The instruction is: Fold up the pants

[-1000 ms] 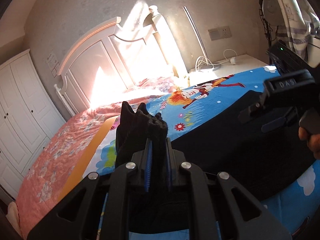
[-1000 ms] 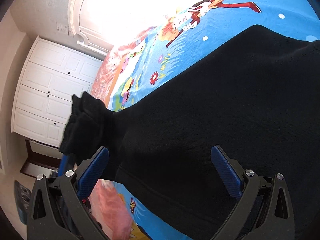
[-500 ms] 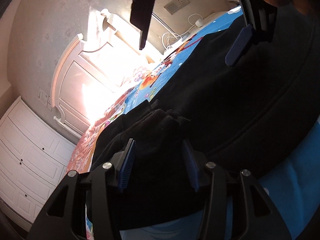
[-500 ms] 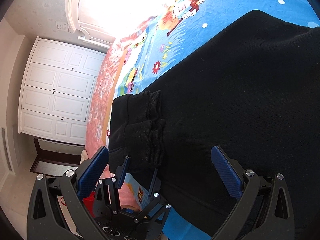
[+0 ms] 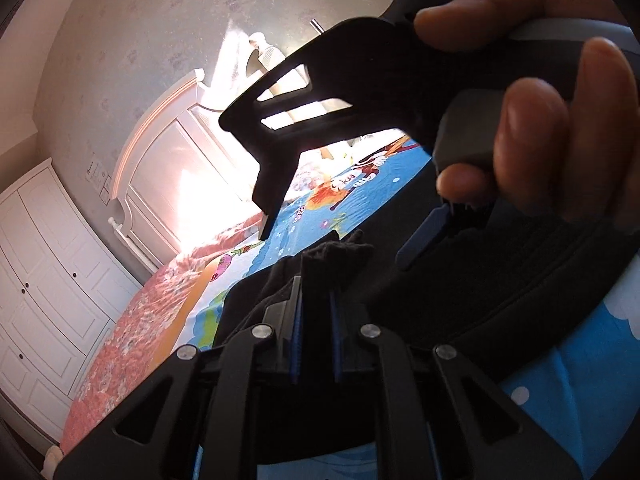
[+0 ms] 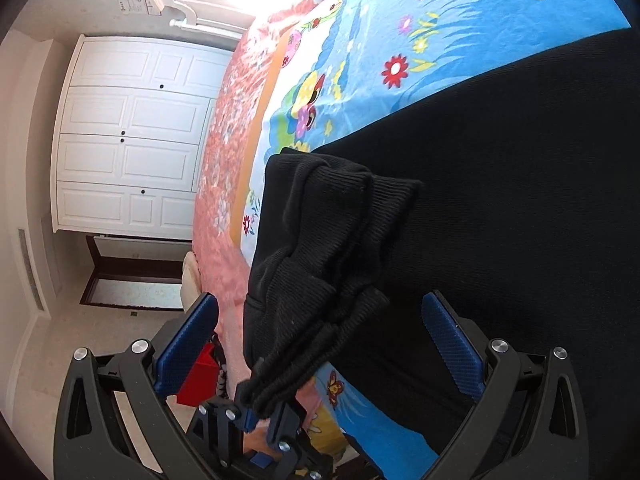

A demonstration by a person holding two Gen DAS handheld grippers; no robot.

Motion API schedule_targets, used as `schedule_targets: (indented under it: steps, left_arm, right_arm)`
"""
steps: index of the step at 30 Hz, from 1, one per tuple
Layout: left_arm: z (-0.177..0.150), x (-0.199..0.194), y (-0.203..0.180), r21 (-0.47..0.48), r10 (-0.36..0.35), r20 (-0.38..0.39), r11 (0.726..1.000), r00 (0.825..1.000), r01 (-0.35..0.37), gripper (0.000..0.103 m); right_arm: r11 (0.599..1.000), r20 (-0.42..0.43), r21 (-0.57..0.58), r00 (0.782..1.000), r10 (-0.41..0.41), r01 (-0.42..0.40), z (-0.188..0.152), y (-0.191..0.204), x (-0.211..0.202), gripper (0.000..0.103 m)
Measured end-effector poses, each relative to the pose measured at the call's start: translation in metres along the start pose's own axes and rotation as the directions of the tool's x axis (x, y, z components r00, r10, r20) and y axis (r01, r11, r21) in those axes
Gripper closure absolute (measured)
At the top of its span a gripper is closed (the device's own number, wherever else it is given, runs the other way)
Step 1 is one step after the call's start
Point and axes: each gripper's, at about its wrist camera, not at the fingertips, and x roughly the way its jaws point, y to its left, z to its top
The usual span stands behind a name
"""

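Note:
Black pants (image 6: 520, 184) lie spread on a bed with a blue cartoon sheet (image 6: 460, 32). My left gripper (image 5: 314, 312) is shut on the ribbed cuffs of the pants (image 5: 332, 256) and lifts them off the bed. In the right wrist view the left gripper (image 6: 256, 416) shows from the front, pinching the bunched cuffs (image 6: 320, 264). My right gripper (image 6: 320, 344) is open and empty, its blue pads on either side of the raised cuffs. It also fills the top of the left wrist view (image 5: 400, 80), held by a hand (image 5: 560, 128).
A pink floral quilt (image 5: 132, 344) covers the bed's far side by the white headboard (image 5: 160, 168). A white wardrobe (image 6: 128, 136) stands beyond the bed. A red box (image 6: 196, 380) sits on the floor below the bed edge.
My left gripper opened over the cuffs half a second ago and has shut on them again, lifting them. My right gripper has moved in close above, staying open.

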Motion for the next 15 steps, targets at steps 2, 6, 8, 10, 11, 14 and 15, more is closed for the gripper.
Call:
schedule_targets:
  steps: [2, 6, 8, 10, 11, 14, 15]
  left_arm:
    - [0.001, -0.003, 0.000, 0.002, -0.004, 0.006, 1.000, 1.000, 0.004, 0.092]
    - [0.010, -0.002, -0.008, 0.046, 0.007, 0.002, 0.999, 1.000, -0.008, 0.092]
    - [0.018, -0.002, -0.010, 0.034, -0.004, 0.010, 0.999, 1.000, 0.004, 0.092]
    - [0.028, -0.007, -0.025, 0.052, -0.019, 0.042, 0.998, 0.999, 0.017, 0.092]
    - [0.034, -0.009, -0.038, 0.066, -0.035, 0.058, 0.997, 0.998, 0.031, 0.092]
    - [0.046, -0.006, -0.076, 0.112, -0.101, 0.093, 0.990, 0.991, 0.090, 0.092]
    - [0.048, -0.004, -0.087, 0.124, -0.126, 0.093, 0.986, 0.988, 0.114, 0.092]
  right_arm:
    - [0.999, -0.038, -0.021, 0.999, 0.036, -0.037, 0.009, 0.006, 0.019, 0.009]
    - [0.989, -0.055, -0.142, 0.997, -0.050, 0.041, 0.023, 0.018, 0.028, 0.064]
    - [0.976, -0.024, -0.208, 0.997, -0.070, 0.064, 0.022, 0.024, 0.006, 0.072]
    - [0.962, 0.022, -0.254, 0.995, -0.101, 0.104, 0.017, 0.024, -0.022, 0.074]
    - [0.960, 0.047, -0.253, 0.992, -0.115, 0.123, 0.013, 0.018, -0.039, 0.076]
    - [0.965, 0.104, -0.200, 0.983, -0.153, 0.171, 0.005, -0.017, -0.079, 0.079]
    - [0.965, 0.109, -0.178, 0.979, -0.173, 0.191, 0.005, -0.032, -0.085, 0.079]
